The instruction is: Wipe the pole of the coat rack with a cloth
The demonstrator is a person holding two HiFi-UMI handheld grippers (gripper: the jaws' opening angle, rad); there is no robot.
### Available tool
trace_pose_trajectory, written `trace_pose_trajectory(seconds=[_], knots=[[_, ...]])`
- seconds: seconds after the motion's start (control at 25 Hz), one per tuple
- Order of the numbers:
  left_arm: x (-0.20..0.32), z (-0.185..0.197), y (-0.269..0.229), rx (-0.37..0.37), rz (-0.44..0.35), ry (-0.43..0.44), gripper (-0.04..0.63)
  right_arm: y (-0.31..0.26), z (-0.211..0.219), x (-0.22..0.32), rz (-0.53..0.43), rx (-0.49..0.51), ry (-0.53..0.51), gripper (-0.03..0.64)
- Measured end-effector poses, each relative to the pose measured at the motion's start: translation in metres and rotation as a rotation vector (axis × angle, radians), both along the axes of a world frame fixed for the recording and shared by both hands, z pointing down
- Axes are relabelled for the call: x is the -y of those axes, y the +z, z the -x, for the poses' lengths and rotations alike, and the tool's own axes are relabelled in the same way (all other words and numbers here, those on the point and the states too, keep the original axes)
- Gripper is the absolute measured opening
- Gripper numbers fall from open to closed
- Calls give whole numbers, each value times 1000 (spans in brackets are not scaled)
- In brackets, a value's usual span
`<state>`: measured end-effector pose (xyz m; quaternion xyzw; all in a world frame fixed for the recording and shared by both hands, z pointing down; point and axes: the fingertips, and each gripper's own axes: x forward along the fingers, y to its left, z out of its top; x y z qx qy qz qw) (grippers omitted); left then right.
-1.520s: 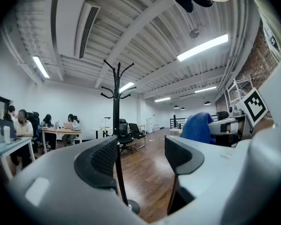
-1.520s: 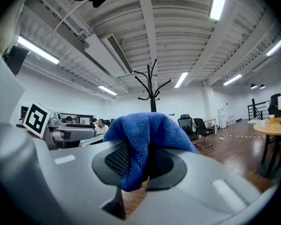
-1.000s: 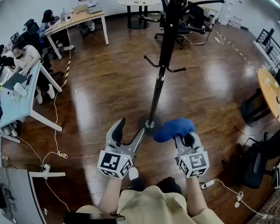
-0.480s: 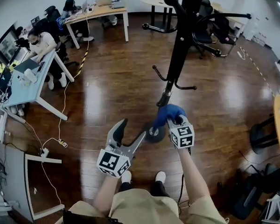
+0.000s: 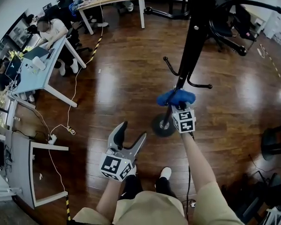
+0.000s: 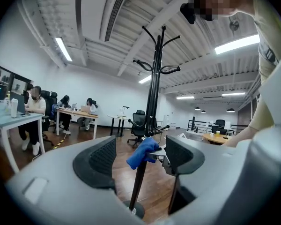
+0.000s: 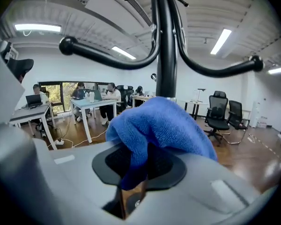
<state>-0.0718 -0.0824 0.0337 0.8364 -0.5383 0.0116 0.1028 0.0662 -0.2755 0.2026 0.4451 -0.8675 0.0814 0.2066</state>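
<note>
So, left tongs: spread wide, empty, low by your legs, well apart from the pole.
Right tongs: clamped on the blue cloth; yours is the nearer arm by far.
Cloth: pressed against the pole, just under the low hooks.
Pole axis: upright, so you'd stroke along it.
Room: hooks crowd you upward; downward to the base looks free.

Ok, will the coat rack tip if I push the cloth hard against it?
Possibly: the coat rack is tall on a small round base, and the floor looks glossy, so it may rock or slide. The cloth sits low on the pole, likely limiting tipping. The left gripper is open, steadying nothing.
</note>
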Motion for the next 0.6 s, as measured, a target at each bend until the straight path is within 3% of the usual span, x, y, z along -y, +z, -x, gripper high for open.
trace_pose_trajectory(seconds=[0.24, 0.44, 0.6], knots=[[15, 7, 44, 18, 21, 40, 310, 61, 2, 4, 47, 34, 42, 66], [40, -5, 113, 7, 0, 87, 310, 100, 2, 2, -74, 11, 16, 63], [60, -4, 180, -19, -16, 94, 310, 143, 4, -1, -120, 63, 37, 63]])
